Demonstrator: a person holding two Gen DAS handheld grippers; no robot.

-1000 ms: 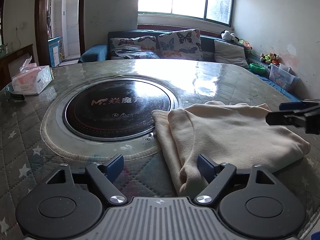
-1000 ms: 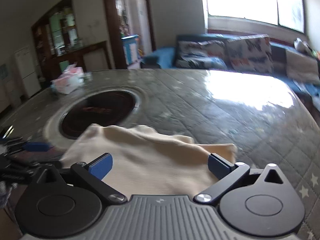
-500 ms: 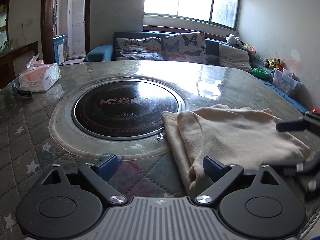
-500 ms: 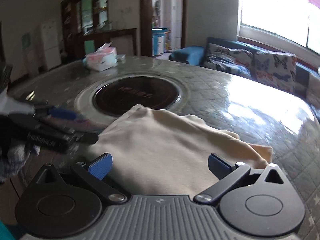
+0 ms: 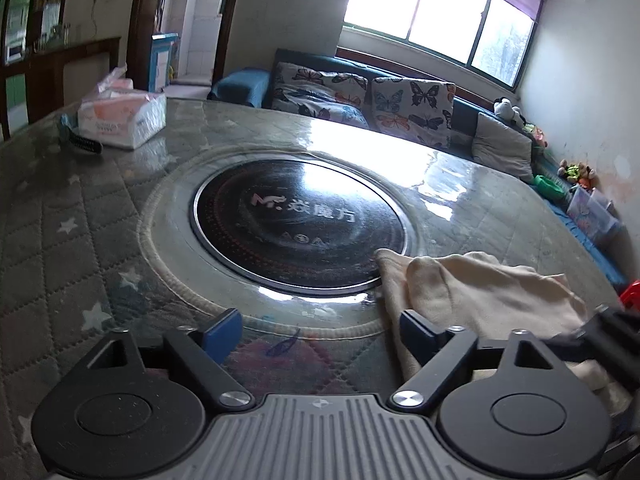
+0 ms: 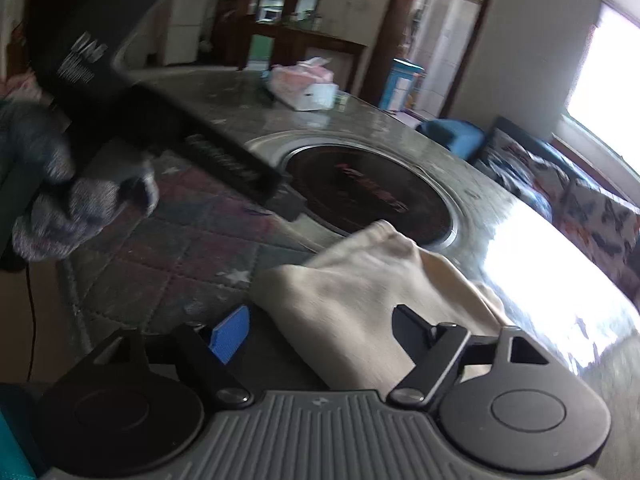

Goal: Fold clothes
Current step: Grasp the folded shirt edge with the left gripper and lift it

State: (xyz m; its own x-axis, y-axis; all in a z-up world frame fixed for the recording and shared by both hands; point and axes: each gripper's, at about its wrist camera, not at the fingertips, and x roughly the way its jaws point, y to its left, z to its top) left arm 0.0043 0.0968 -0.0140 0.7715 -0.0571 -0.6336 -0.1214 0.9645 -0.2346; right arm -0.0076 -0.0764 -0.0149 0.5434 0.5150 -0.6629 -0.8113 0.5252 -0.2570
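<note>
Cream garment (image 5: 480, 292) seen folded on quilted table (image 5: 72, 248), one corner lapping rim of round black hotplate (image 5: 300, 224)

Left gripper (image 5: 320, 334): jaws closing, held apart over bare table; right finger just at garment's left edge, nothing clamped

Right gripper (image 6: 320, 334): jaws closing, garment's near edge lying between them, pads not seen pressing on cloth; view tilted and blurred

Tissue pack (image 5: 120, 120) at far left of table, well apart from garment
</note>
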